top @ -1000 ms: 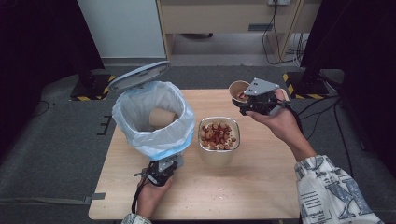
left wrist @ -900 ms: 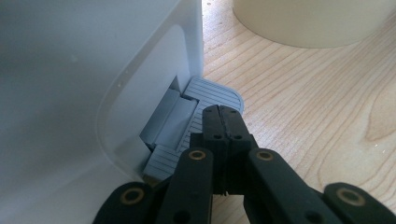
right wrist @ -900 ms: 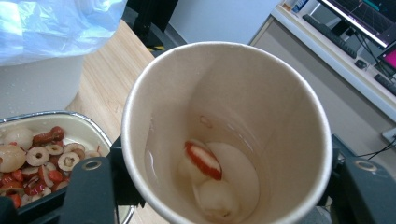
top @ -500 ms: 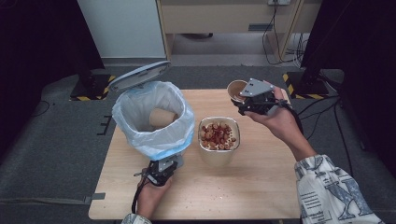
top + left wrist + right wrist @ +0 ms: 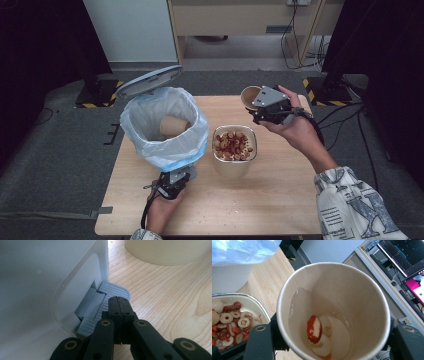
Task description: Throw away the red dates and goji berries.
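A paper cup (image 5: 334,312) is clamped between the jaws of the right gripper (image 5: 267,106), which is held above the far right part of the wooden table (image 5: 280,200), beyond and to the right of the bowl (image 5: 234,150). In the high view the cup (image 5: 249,96) is seen tilted, its mouth turned toward the person. In the right gripper view a few slices of dried fruit (image 5: 317,331), one with red skin, are seen lying against the inner wall near the bottom of the cup, and the two black jaws are seen pressed on the cup's sides. The bowl is set near the middle of the table and is filled with sliced red and pale fruit pieces (image 5: 232,142). Just to the left of the bowl a white pedal bin (image 5: 165,150) is stood on the table, lined with a pale blue bag (image 5: 150,150), its lid (image 5: 149,80) raised at the back; another paper cup (image 5: 172,126) is seen lying inside it. The left gripper (image 5: 119,305) is held low at the near foot of the bin, its jaws shut together with nothing between them, and their tips are laid on the grey ribbed pedal (image 5: 110,293) of the bin. In the high view the left hand (image 5: 161,207) is seen at the near table edge behind that gripper.
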The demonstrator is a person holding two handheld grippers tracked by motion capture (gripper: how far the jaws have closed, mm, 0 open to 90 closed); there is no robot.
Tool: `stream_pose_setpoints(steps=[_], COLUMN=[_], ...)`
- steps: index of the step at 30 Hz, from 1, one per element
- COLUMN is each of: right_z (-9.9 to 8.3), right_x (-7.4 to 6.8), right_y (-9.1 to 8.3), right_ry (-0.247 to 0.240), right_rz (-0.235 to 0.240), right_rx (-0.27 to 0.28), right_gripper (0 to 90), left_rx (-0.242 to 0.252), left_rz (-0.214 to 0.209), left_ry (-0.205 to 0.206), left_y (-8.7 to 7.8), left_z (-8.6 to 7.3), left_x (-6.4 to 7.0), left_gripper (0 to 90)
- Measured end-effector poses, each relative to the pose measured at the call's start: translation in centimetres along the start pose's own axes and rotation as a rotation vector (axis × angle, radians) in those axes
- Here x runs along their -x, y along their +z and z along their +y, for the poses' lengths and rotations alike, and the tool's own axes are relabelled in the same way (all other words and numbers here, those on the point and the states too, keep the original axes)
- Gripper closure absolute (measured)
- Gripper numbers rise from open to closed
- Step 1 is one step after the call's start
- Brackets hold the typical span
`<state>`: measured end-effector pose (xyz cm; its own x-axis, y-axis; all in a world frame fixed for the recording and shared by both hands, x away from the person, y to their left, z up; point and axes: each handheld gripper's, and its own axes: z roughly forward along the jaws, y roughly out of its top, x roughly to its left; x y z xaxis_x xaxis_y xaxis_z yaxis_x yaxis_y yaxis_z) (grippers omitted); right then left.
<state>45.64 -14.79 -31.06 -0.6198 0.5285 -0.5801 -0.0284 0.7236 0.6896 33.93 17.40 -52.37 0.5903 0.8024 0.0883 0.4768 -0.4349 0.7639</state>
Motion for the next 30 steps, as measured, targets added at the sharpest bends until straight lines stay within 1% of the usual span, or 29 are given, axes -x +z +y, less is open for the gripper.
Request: stream_pose_setpoints(steps=[6, 9, 14, 15, 17, 21, 23, 26, 30], right_z=[0.2, 0.3, 0.6, 0.6, 0.8, 1.1, 1.3, 1.6, 1.8], right_x=[0.2, 0.2, 0.3, 0.3, 0.3, 0.3, 0.1, 0.0, 0.0], right_y=[0.1, 0.1, 0.0, -0.1, -0.2, -0.5, -0.6, -0.6, -0.7], right_ry=[-0.015, -0.021, -0.028, -0.035, -0.046, -0.104, -0.121, -0.139, -0.151], right_rz=[-0.008, -0.003, -0.007, -0.008, -0.012, -0.031, -0.035, -0.033, -0.041], right_rx=[-0.009, -0.007, -0.003, -0.003, -0.003, -0.014, -0.016, -0.014, -0.012], right_gripper=[34.0, 34.0, 34.0, 34.0, 33.9, 33.9, 33.9, 33.9, 33.8], left_rx=[0.001, 0.0, 0.001, -0.009, -0.005, -0.004, -0.004, -0.004, -0.004], left_rz=[-0.002, -0.001, -0.002, 0.001, 0.0, 0.0, 0.0, 0.0, 0.0], left_ry=[-0.003, -0.004, -0.005, 0.006, 0.002, 0.0, -0.001, -0.001, -0.001], left_y=[0.0, 0.0, 0.0, -0.1, 0.0, 0.0, 0.0, 0.0, 0.0], left_z=[0.0, 0.0, 0.0, 0.0, 0.0, 0.0, 0.0, 0.0, 0.0], left_x=[0.0, 0.0, 0.0, -0.1, -0.1, -0.1, -0.1, -0.1, -0.1], left_gripper=[89.4, 89.4, 89.4, 89.4, 89.3, 89.4, 89.4, 89.4, 89.4])
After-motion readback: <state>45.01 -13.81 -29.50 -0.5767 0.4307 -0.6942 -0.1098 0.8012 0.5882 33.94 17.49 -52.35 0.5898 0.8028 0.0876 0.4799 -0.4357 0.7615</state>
